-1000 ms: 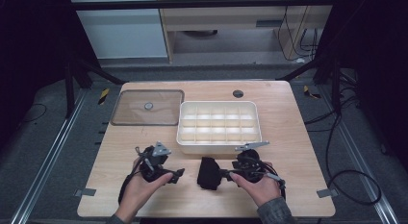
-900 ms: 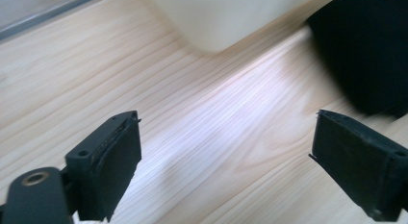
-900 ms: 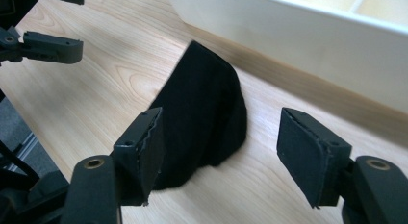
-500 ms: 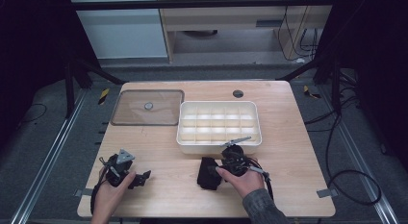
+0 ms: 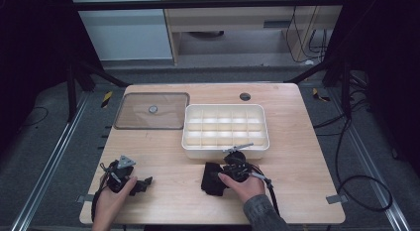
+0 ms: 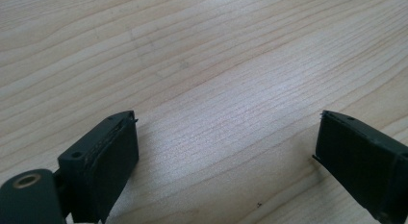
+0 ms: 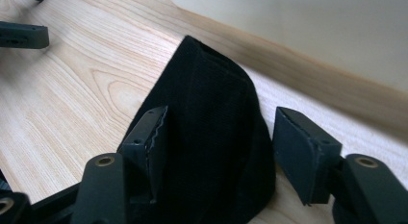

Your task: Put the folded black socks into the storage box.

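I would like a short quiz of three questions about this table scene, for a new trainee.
1. True or false: the black fabric piece lies inside the white divided tray.
2. Which gripper has the fabric between its jaws? A) the left gripper B) the right gripper
3. What lies flat on the table to the left of the tray?

Key:
1. False. It lies on the table in front of the tray.
2. B. Its jaws have just been closing, with the fabric between them but not yet pressed. The left gripper is open over bare wood.
3. The clear lid.
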Action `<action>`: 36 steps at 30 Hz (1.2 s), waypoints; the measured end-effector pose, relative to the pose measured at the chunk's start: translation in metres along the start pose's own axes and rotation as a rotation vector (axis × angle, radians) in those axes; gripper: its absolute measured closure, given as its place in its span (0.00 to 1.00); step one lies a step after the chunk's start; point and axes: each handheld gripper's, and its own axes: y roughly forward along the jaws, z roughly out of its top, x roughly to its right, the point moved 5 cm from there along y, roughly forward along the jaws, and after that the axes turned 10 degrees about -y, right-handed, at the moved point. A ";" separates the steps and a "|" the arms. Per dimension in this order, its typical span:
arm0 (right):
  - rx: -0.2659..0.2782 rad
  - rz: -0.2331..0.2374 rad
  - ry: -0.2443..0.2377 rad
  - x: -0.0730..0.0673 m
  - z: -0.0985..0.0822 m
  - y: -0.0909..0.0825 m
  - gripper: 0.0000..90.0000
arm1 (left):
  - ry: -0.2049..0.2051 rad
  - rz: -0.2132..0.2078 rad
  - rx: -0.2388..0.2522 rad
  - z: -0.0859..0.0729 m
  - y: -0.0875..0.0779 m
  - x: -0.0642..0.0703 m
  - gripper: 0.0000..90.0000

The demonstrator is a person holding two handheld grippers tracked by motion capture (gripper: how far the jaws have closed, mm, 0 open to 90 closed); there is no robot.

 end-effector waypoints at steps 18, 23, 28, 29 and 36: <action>0.004 0.017 0.008 -0.006 -0.004 0.005 0.70 | 0.015 0.012 0.024 0.000 0.003 0.000 0.06; 0.002 0.038 -0.003 -0.008 -0.004 0.005 0.75 | 0.023 0.012 0.021 -0.001 0.003 0.000 0.05; 0.020 0.050 -0.013 -0.012 -0.004 -0.002 0.77 | 0.024 0.012 0.027 -0.001 0.003 0.000 0.05; 0.026 0.047 -0.024 -0.012 -0.004 -0.005 0.76 | 0.025 0.012 0.028 -0.001 0.003 0.000 0.05; 0.062 -0.003 -0.033 0.002 -0.004 -0.048 0.76 | 0.035 0.005 0.056 -0.002 0.006 -0.002 0.01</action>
